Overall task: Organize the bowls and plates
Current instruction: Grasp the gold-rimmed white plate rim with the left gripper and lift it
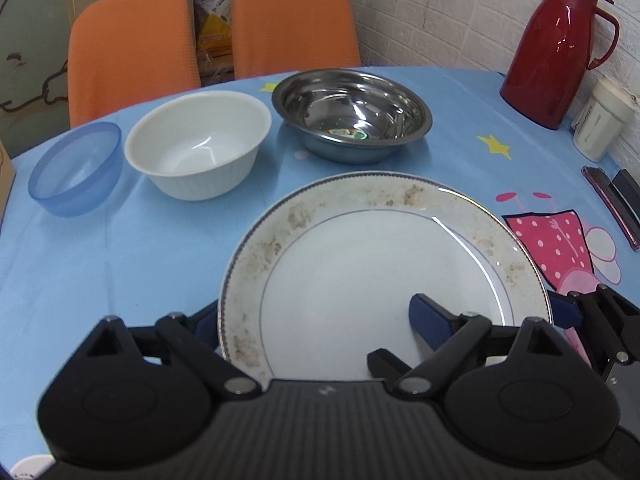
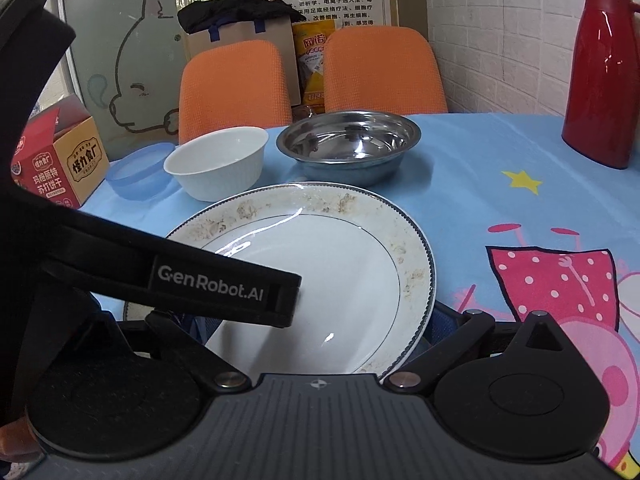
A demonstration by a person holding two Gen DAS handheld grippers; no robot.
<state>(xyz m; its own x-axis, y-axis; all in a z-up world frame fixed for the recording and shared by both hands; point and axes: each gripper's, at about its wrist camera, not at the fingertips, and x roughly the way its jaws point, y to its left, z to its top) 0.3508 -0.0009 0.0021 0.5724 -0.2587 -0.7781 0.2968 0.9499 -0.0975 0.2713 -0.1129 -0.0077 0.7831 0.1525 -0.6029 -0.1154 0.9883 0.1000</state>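
Note:
A large white plate (image 1: pixel 380 264) with a patterned rim lies close in front of both grippers; it also shows in the right wrist view (image 2: pixel 320 264). My left gripper (image 1: pixel 316 320) has one blue fingertip (image 1: pixel 428 320) on top of the plate and the other at its left rim; its hold is unclear. The left gripper body crosses the right wrist view over the plate. My right gripper (image 2: pixel 320 332) is spread wide under the plate's near edge, fingers hidden. Behind stand a steel bowl (image 1: pixel 352 116), a white bowl (image 1: pixel 198 142) and a blue plastic bowl (image 1: pixel 76 168).
A red thermos jug (image 1: pixel 556 48) and a white cup (image 1: pixel 602 120) stand at the far right by the wall. Two orange chairs (image 1: pixel 132 44) stand behind the table. A cardboard snack box (image 2: pixel 60 156) sits at the table's left edge. The tablecloth (image 1: pixel 120 264) is blue.

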